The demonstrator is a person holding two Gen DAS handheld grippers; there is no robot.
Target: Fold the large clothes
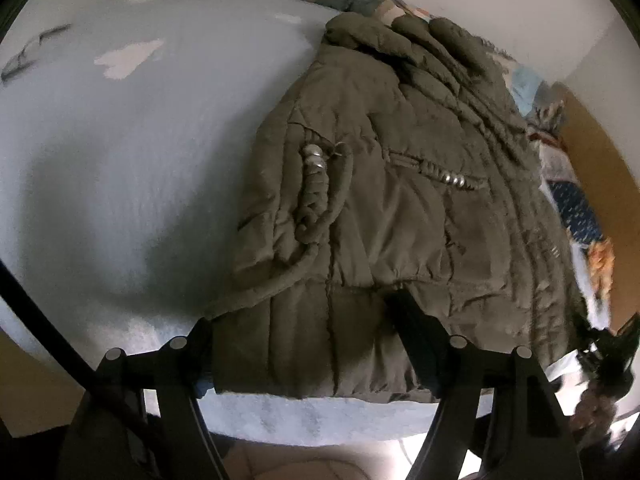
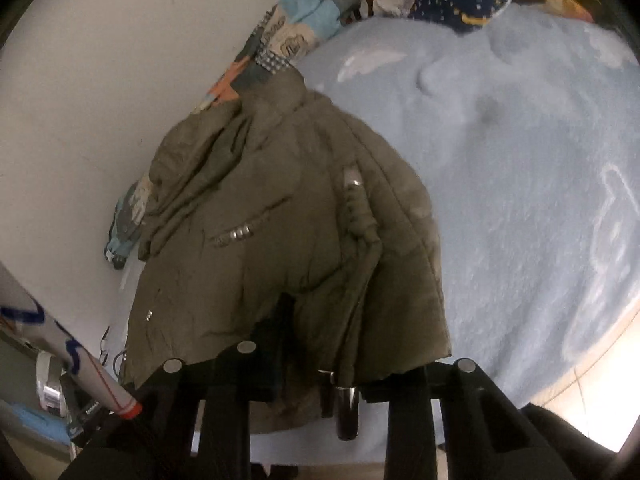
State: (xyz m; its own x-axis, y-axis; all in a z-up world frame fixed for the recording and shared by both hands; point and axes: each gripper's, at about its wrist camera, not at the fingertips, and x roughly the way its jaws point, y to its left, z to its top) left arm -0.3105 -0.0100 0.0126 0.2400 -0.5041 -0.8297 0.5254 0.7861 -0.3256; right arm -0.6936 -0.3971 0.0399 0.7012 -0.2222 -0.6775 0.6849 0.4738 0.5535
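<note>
Lying: olive-green quilted puffer jacket, spread on the pale blue fleecy blanket covering a bed, its collar toward the white wall
Hem: nearest both cameras, at the bed's near edge
Left gripper: black fingers straddle the hem, one on top of the padding; whether the pads press I cannot tell
Right gripper: jaws narrow, one finger dug into the hem folds; grip itself hidden
Drawcord: braided, silver-beaded, draped over the front
Beyond: patchwork quilt bunched against the wall
</note>
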